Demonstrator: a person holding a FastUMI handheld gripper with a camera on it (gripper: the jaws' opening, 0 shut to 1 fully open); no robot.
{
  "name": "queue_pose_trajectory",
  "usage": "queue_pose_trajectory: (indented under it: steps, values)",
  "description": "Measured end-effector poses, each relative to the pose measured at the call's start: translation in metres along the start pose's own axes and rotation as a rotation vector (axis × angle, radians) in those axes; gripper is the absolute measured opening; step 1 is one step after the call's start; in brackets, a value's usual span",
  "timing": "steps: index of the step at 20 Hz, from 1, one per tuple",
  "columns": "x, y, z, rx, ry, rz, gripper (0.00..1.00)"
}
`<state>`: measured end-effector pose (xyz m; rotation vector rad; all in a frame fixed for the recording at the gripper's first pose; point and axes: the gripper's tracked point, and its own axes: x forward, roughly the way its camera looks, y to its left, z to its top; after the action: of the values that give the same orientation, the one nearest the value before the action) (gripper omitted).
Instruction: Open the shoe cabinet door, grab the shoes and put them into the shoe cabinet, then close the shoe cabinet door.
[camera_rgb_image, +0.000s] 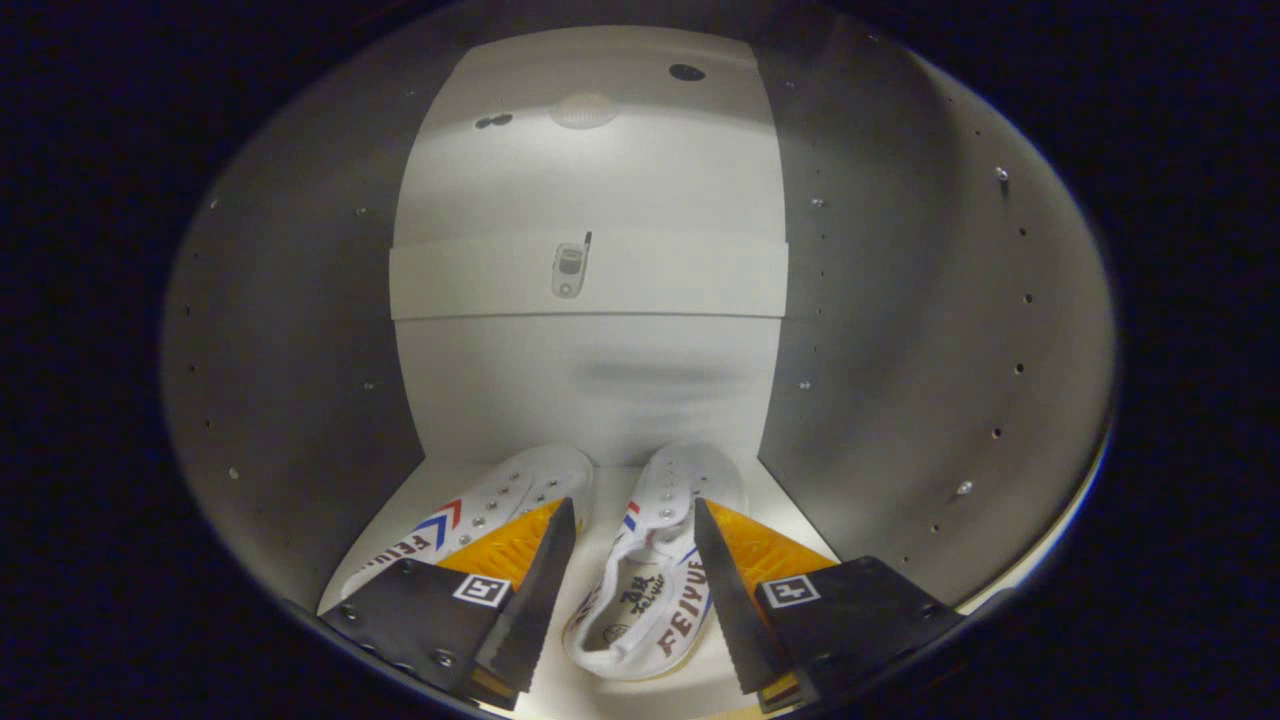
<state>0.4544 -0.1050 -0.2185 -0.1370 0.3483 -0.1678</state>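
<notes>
Two shoes (560, 545) inside cabinet (590, 380); hand-held gripper (634, 515) spread apart.

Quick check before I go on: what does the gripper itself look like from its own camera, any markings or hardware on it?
The gripper has two wedge-shaped fingers tapering to points, with serrated inner edges. Each sits on a dark angular plate fixed with small screws, and each plate carries a square black-and-white tag. No cable is visible.

Two shoes (655, 560), one shoe cabinet (590, 380)
</notes>
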Motion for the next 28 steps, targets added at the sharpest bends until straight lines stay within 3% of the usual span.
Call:
queue_pose_trajectory:
  steps: [13,28]
  values:
    - [-0.078,0.029,0.015,-0.01,-0.081,0.028,0.76]
    - [-0.265,0.029,0.017,0.041,-0.238,-0.026,0.76]
